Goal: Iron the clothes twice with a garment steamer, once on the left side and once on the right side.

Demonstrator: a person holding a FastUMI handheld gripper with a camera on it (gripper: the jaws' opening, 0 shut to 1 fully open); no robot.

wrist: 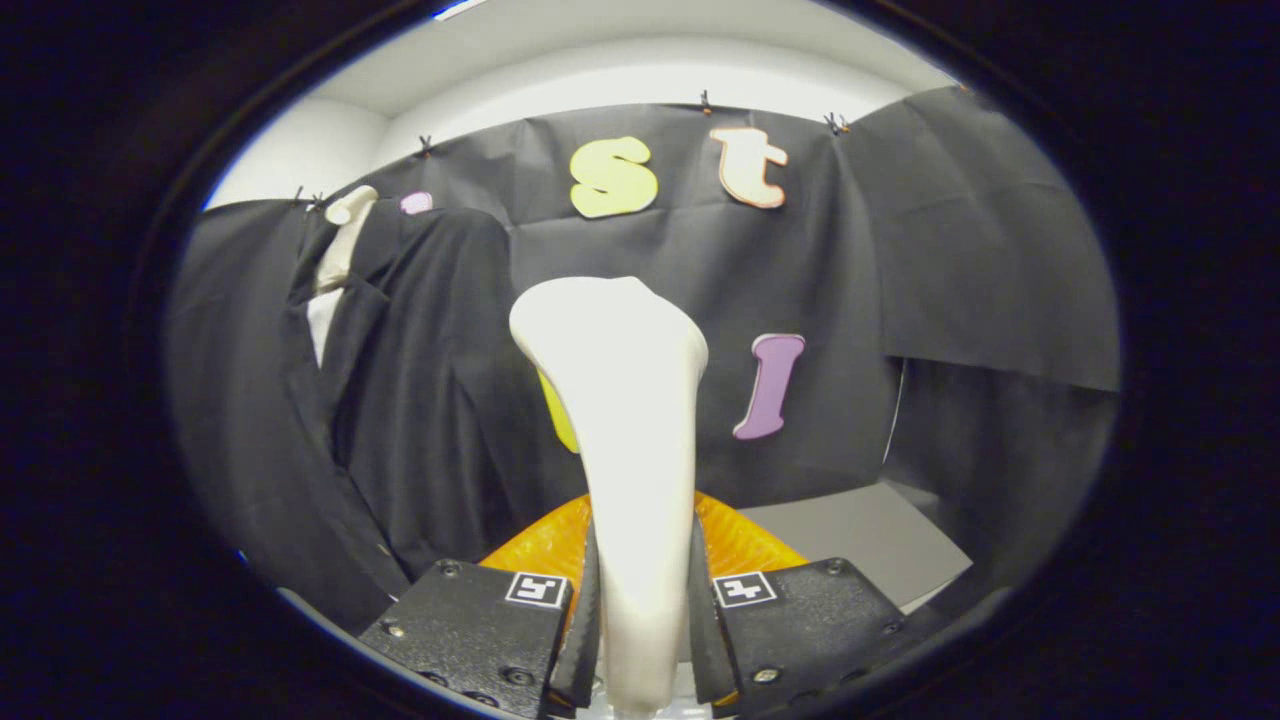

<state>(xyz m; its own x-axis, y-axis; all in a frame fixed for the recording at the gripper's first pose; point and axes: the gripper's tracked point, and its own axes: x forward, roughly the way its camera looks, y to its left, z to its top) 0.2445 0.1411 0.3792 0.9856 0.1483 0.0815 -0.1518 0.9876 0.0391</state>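
Observation:
A cream-white garment steamer [622, 440] stands upright between my fingers, its wide head rising well above them. My gripper [640, 610] is shut on the steamer's handle, one finger pressing each side. A dark suit jacket [400, 400] hangs on a pale mannequin neck [345, 235] to the left of the steamer, its front open over a white shirt strip. The steamer head is apart from the jacket, to its right and pointing up.
An orange ribbed object [740, 540] lies just behind the fingers under the steamer. A grey table surface [860, 535] extends to the right. Black cloth walls close the booth behind and at the right.

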